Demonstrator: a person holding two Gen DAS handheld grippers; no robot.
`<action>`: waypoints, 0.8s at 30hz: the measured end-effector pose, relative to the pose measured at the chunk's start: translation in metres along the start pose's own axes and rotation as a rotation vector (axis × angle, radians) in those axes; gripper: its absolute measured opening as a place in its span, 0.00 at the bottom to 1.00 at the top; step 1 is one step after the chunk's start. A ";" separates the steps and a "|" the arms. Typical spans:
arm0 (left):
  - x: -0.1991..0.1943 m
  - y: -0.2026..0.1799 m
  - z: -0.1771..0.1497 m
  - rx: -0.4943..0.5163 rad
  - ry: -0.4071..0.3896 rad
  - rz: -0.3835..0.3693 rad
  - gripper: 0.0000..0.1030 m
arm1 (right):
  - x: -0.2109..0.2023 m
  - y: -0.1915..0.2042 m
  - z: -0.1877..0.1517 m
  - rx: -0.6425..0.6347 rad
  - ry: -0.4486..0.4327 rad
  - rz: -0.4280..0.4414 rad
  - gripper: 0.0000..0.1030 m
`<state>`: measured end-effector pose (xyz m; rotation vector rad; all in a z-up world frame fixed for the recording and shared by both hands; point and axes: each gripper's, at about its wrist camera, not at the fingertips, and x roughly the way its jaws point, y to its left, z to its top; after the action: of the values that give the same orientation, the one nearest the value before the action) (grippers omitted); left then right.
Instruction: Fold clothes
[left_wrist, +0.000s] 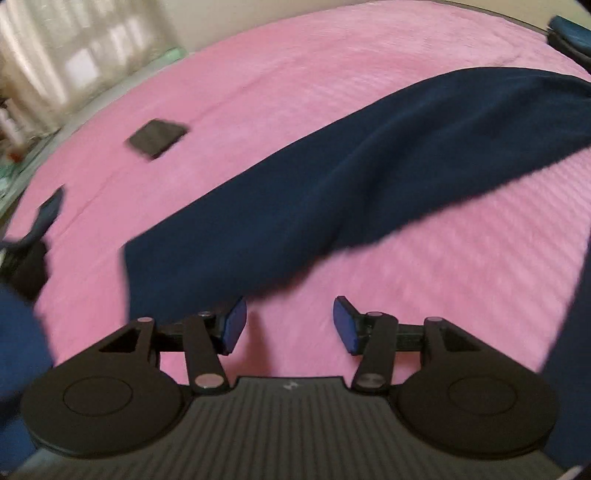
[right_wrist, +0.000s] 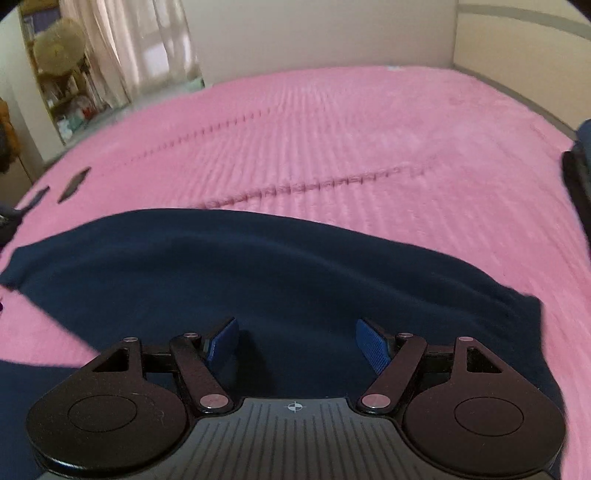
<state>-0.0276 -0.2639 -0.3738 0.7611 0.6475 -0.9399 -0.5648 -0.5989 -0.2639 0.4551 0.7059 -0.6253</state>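
A dark navy garment (left_wrist: 332, 177) lies in a long folded band on the pink bedspread (left_wrist: 295, 66). My left gripper (left_wrist: 290, 325) is open and empty, over bare pink cover just in front of the garment's near edge. In the right wrist view the same garment (right_wrist: 221, 273) spreads wide below my right gripper (right_wrist: 297, 343), which is open and empty just above the cloth. The blue pads (right_wrist: 373, 345) hold nothing.
A small dark flat object (left_wrist: 157, 138) lies on the bed's left part, another dark piece (left_wrist: 50, 210) nearer the left edge. Folded dark clothes (right_wrist: 580, 162) sit at the bed's right edge. Curtains (right_wrist: 125, 48) and a cluttered shelf (right_wrist: 66, 92) stand beyond the bed.
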 end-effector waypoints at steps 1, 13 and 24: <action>-0.009 0.003 -0.008 -0.016 0.000 0.020 0.46 | -0.013 0.002 -0.007 0.000 -0.012 0.001 0.72; -0.149 -0.071 -0.092 -0.101 -0.064 0.010 0.50 | -0.123 0.044 -0.150 0.064 0.025 -0.001 0.94; -0.187 -0.123 -0.179 -0.058 0.062 0.033 0.53 | -0.176 0.042 -0.195 0.107 0.050 -0.043 0.94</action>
<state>-0.2480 -0.0798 -0.3682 0.7496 0.7113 -0.8665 -0.7301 -0.3908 -0.2634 0.5568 0.7338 -0.6965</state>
